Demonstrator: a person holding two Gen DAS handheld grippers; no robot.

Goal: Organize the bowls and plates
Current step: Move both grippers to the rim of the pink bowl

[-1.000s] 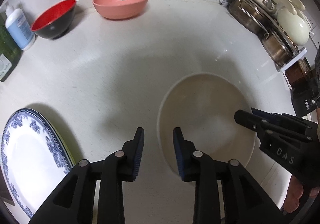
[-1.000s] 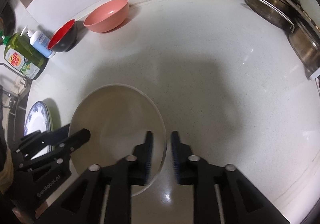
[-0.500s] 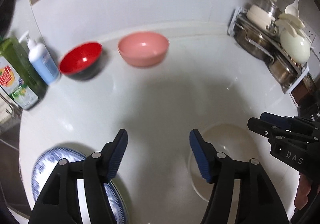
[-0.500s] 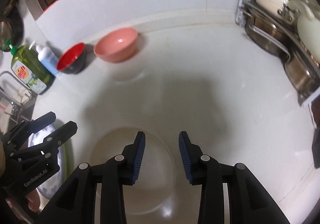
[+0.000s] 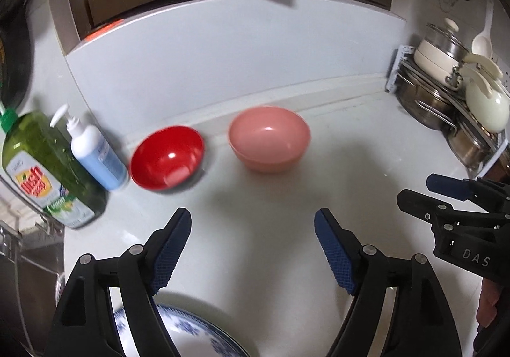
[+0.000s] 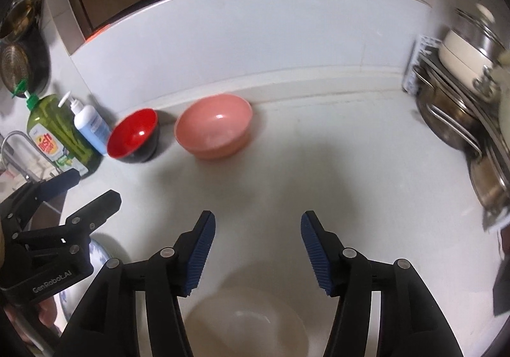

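Note:
A pink bowl [image 5: 269,138] [image 6: 214,130] and a red bowl with a black outside [image 5: 167,156] [image 6: 134,137] stand side by side against the back wall of the white counter. A blue-patterned plate [image 5: 191,336] [image 6: 95,256] lies low at the left, partly under my left gripper [image 5: 251,248], which is open and empty above the counter. A cream bowl [image 6: 245,323] sits just below my right gripper [image 6: 257,248], also open and holding nothing. Each gripper shows at the other view's edge.
A green dish soap bottle [image 5: 47,165] and a white pump bottle [image 5: 95,152] stand at the left near the sink. A rack of steel pots and cream lids [image 5: 455,95] [image 6: 462,108] fills the right corner. Dark cabinets hang above the backsplash.
Both grippers rose and pulled back from the cream bowl and opened wide. The views tilted up, so the far bowls moved toward the middle and the cabinets came into sight.

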